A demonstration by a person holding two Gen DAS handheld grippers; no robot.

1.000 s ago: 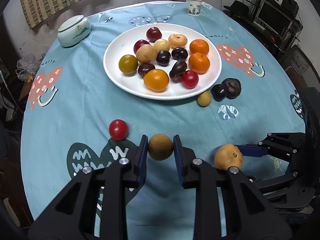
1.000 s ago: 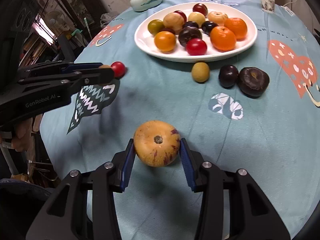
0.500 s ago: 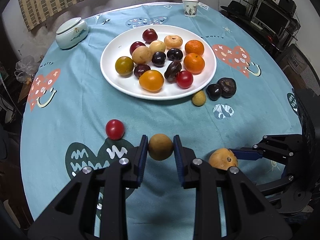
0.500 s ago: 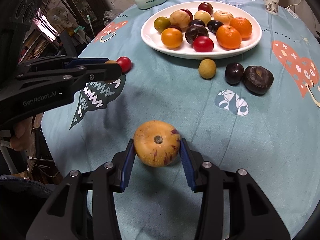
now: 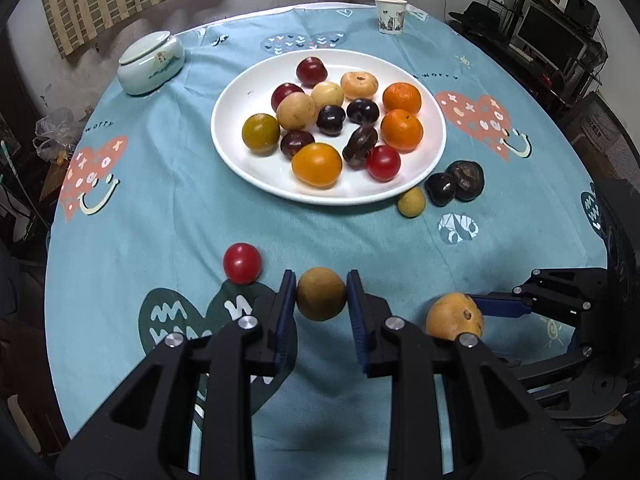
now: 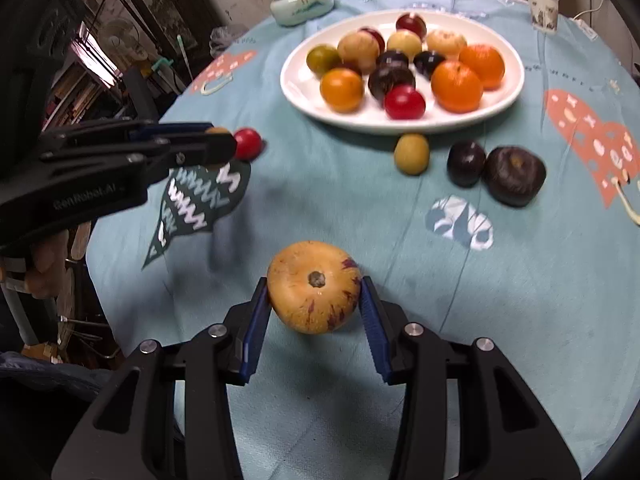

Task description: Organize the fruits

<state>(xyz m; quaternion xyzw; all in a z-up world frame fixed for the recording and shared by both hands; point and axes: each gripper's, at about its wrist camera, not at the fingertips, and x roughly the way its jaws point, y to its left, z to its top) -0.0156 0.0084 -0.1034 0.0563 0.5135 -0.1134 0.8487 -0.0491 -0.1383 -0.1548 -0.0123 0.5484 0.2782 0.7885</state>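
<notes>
Left gripper (image 5: 321, 295) clamped on a small round brown fruit (image 5: 321, 293), pads pressing both sides; fruit lifted clear of the cloth, judging by its shadow. Right gripper (image 6: 314, 304) closed narrow on a larger yellow fruit (image 6: 314, 286) with purple streaks, stem scar facing the camera, pads touching both flanks.

Key relation: plate (image 5: 240, 160) straight ahead of both jaws and further up the table, heaped with fruit. Bare white rim on the near-left side in the left view; near edge on the right crowded by a red tomato (image 5: 383, 163) and oranges. Left gripper looks slightly nearer the free patch; right gripper well apart from it, off to the right. Both held fruits near round, no long axis to align.

Loose on the cloth: red tomato (image 5: 242, 263) just left of the left jaws; small yellow fruit (image 5: 411, 201) and two dark fruits (image 5: 456, 182) just beside the plate's near-right rim.

Writing: "GenRobot.AI" on the left gripper's body in the right view; "worry" printed on the cloth (image 5: 160, 220). Paper cup (image 5: 390, 15) print unreadable.
</notes>
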